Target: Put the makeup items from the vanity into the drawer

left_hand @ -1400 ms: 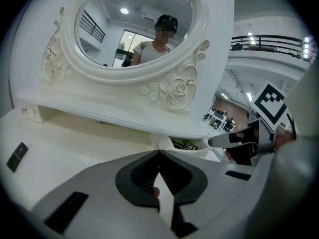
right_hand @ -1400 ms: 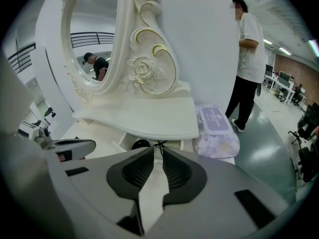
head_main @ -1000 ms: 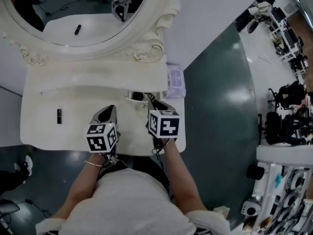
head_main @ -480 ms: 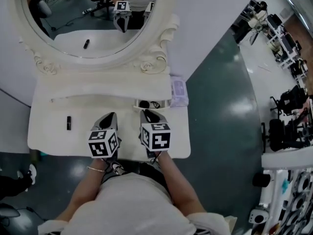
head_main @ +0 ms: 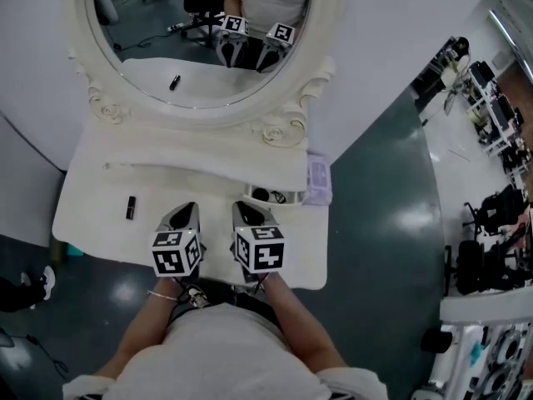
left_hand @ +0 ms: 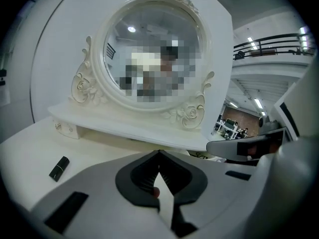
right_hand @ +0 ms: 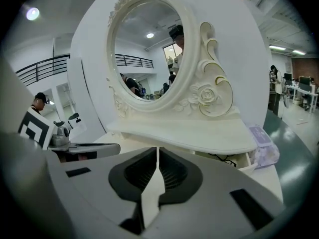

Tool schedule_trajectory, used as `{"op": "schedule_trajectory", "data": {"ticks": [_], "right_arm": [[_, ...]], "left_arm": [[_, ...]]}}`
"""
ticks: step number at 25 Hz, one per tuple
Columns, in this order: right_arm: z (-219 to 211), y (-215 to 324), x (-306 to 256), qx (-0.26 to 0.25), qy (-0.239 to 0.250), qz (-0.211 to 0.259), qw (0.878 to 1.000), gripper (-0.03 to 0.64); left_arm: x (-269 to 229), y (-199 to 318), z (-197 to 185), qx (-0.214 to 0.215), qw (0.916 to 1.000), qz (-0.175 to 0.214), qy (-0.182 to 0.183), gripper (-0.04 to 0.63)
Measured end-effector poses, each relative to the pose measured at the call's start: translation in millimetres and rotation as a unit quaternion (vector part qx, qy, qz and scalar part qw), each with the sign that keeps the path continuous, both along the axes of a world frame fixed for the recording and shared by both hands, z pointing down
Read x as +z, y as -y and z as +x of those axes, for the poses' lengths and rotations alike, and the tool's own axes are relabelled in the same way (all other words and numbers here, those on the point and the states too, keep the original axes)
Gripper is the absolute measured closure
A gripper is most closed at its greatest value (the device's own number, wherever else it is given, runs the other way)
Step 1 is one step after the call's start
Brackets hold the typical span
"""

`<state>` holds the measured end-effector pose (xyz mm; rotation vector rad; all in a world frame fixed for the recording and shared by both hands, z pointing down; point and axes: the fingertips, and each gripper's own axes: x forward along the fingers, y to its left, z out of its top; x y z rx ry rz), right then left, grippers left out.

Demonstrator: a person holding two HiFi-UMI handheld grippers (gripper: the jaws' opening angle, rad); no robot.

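A black lipstick [head_main: 131,207] lies on the left of the white vanity top [head_main: 92,215]; the left gripper view shows the lipstick [left_hand: 59,168] at lower left. The small drawer [head_main: 277,196] under the mirror shelf stands open with something dark inside, and the right gripper view has the drawer [right_hand: 249,159] at right. My left gripper [head_main: 185,212] hovers over the vanity's front middle, jaws shut [left_hand: 159,154]. My right gripper [head_main: 247,212] is beside it, short of the drawer. Its jaws have just been closing and meet with nothing between them [right_hand: 157,151].
An oval mirror [head_main: 200,48] in an ornate white frame rises behind a shelf [head_main: 200,152]. A purple packet [head_main: 318,179] lies at the vanity's right edge. Dark green floor spreads to the right, with equipment racks [head_main: 491,123] beyond.
Both grippers have drawn back toward the vanity's front edge. The right one has left the drawer's mouth and moved left, closer to the left gripper.
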<state>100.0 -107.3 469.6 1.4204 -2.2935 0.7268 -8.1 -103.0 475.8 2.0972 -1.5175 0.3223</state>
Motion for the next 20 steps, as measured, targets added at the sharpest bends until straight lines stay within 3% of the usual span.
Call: {"op": "schedule_trajectory", "data": {"ticks": [10, 20], "right_arm": [[-29, 2, -3, -0.043, 0.019, -0.006, 0.999, 0.594], [-31, 0, 5, -0.050, 0.026, -0.015, 0.998, 0.595]], "left_arm": [[-8, -2, -23, -0.032, 0.9994, 0.006, 0.011, 0.592], [-5, -5, -19, -0.038, 0.9989, 0.010, 0.024, 0.592]]}}
